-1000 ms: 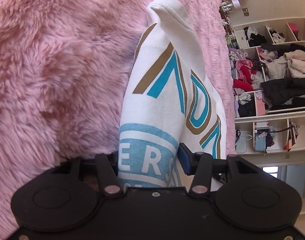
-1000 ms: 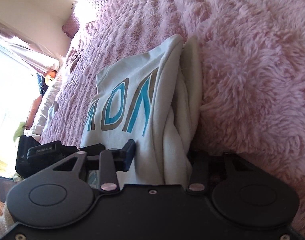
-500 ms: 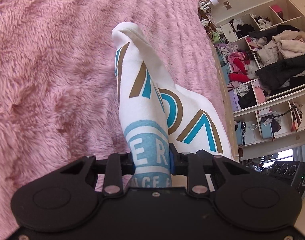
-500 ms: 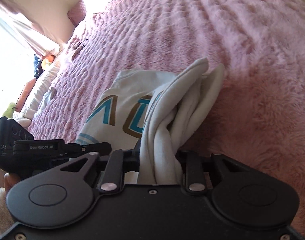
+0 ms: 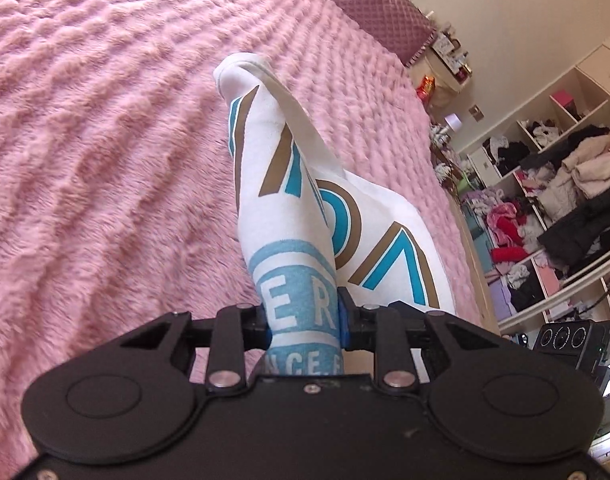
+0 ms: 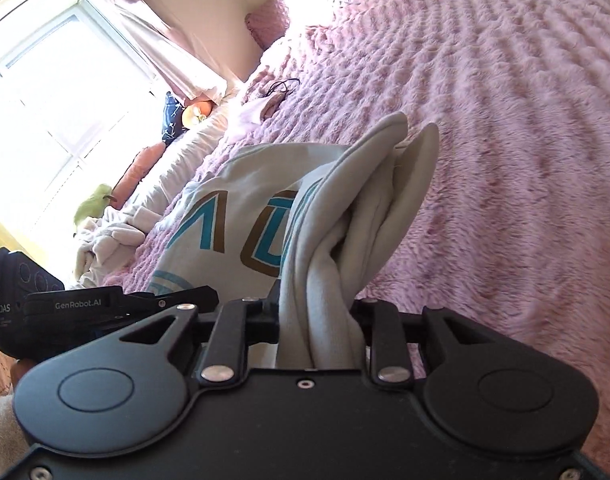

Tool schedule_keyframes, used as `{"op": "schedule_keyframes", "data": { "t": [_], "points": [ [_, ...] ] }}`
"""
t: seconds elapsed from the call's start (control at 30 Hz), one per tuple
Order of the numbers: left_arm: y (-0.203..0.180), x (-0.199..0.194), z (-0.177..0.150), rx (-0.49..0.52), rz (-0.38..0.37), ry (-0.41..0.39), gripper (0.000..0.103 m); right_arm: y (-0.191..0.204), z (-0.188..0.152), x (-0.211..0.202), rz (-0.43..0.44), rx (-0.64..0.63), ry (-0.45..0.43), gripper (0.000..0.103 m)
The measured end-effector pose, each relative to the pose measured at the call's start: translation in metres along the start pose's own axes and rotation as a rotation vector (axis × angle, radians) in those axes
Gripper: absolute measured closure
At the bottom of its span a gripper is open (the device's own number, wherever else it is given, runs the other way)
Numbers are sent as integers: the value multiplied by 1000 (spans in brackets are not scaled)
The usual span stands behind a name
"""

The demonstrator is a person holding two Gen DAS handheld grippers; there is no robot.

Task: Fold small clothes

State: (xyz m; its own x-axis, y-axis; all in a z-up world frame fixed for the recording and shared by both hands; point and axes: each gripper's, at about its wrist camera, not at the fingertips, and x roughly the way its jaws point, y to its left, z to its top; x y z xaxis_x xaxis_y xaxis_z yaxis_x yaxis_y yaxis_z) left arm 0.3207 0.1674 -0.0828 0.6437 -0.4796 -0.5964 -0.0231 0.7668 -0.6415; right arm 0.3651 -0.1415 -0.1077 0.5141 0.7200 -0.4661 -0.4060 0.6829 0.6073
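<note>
**Over the pink bed: sweatshirt pinched at both ends, fold under way**

Low centre of the left wrist view, the left tool (image 5: pixel 303 318) is clamped on a bunched edge of the white printed sweatshirt (image 5: pixel 305 200), right across the pale blue badge lettering. Its jaws have just been closing, and the cloth is plainly squeezed between them now. From there the garment runs up the middle of the frame to a rounded tip, hanging in a ridge over the fluffy pink bed cover (image 5: pixel 105 160), with the teal and brown letters spilling to the right.

Over to the right wrist view, and the right tool (image 6: pixel 317 320) is doing the same job. Its jaws have also just been closing, and they are narrow on a thick wad of plain white layers, low centre of the frame. The sweatshirt (image 6: pixel 245 208) stretches off to the left, where the other tool (image 6: pixel 105 304) shows at the left edge. So the garment is strung between the two, seemingly lifted clear along the gripped edge, though I cannot tell how much of the far end touches the bed.

My read: this is the carry-over stage of a fold. Next call, I would say, is to sweep both tools together across the bed, lay the held edge evenly onto the rest, and only then let go. Keep the two ends level, or the layers will skew.
</note>
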Motion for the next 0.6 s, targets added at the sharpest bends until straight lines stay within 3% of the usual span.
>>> {"op": "schedule_keyframes", "data": {
  "t": [0.17, 0.37, 0.47, 0.57, 0.6],
  "points": [
    [73, 2, 10, -50, 20, -2, 78, 10, -10, 59, -35, -39, 73, 78],
    [144, 31, -20, -181, 77, 52, 76, 1, -39, 107, -145, -79, 199, 76],
    [167, 38, -32, -212, 79, 41, 63, -10, -50, 107, -185, -106, 196, 66],
    [181, 37, -39, -251, 29, 31, 60, -16, -50, 103, -193, -88, 188, 49],
    [182, 36, -40, -261, 19, 36, 59, -17, -49, 102, -190, -86, 189, 48]
  ]
}}
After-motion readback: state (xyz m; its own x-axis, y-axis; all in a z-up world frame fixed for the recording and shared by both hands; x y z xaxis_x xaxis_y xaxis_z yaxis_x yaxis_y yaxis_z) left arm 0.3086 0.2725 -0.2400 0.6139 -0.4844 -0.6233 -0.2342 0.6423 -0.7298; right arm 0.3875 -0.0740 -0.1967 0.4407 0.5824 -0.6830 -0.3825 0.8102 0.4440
